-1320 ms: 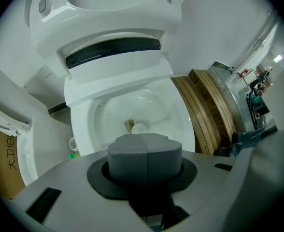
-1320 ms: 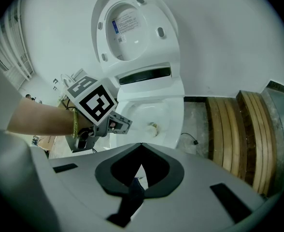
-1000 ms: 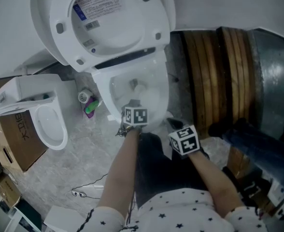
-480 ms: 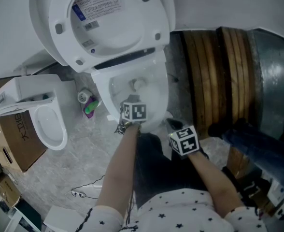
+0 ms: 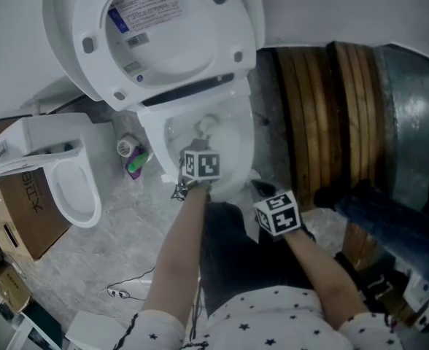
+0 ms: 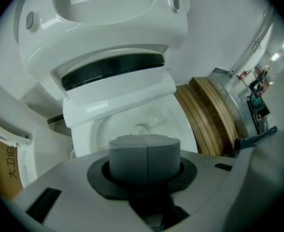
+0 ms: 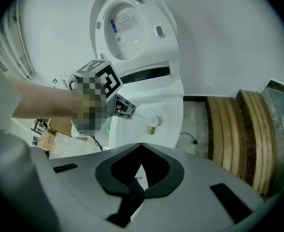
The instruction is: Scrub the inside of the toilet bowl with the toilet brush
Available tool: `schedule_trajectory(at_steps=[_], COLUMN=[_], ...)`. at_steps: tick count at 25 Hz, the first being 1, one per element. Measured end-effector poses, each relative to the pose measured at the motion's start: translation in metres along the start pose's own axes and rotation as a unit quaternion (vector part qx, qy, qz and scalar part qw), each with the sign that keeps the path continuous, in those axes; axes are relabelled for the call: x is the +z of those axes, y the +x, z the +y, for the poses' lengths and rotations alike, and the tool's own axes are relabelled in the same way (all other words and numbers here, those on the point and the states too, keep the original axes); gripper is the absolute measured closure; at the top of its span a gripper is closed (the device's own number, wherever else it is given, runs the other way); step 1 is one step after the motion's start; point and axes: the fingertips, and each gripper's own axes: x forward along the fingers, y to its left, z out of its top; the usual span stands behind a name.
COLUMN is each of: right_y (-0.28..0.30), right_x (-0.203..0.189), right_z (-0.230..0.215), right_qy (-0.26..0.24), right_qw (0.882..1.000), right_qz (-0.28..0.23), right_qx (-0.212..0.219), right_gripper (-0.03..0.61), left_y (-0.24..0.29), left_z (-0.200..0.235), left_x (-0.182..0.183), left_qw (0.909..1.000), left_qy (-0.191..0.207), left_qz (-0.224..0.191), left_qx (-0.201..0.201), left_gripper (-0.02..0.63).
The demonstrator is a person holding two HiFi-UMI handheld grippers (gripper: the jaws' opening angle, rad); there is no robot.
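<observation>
The left gripper [image 6: 144,151] is clenched on the thin white handle of the toilet brush [image 7: 151,125], whose head sits low in the toilet bowl [image 5: 238,146] near the drain. The brush looks light, stiff and wet, and is best held high on the handle. The right gripper [image 7: 141,146] hangs closed and empty by the front rim.

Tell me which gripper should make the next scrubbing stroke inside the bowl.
Left. The left gripper is shut on the toilet brush, whose head sits down inside the toilet bowl. The right gripper is shut, holds nothing, and would first have to take the brush.
</observation>
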Motion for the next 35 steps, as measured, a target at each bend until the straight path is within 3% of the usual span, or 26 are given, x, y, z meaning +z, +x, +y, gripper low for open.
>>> schedule_trajectory(at_steps=[18, 35], right_y=[-0.004, -0.049], right_x=[0.007, 0.049], right_z=[0.0, 0.012], right_qy=[-0.005, -0.068], right_qw=[1.0, 0.997], right_qz=[-0.008, -0.046], right_qx=[0.002, 0.016], right_gripper=[0.572, 0.572], left_y=[-0.009, -0.086], left_z=[0.018, -0.008], left_x=[0.003, -0.031], left_qw=[0.9996, 0.9987], left_qy=[-0.022, -0.045], left_qz=[-0.004, -0.021], left_qx=[0.013, 0.017], left_gripper=[0.46, 0.46])
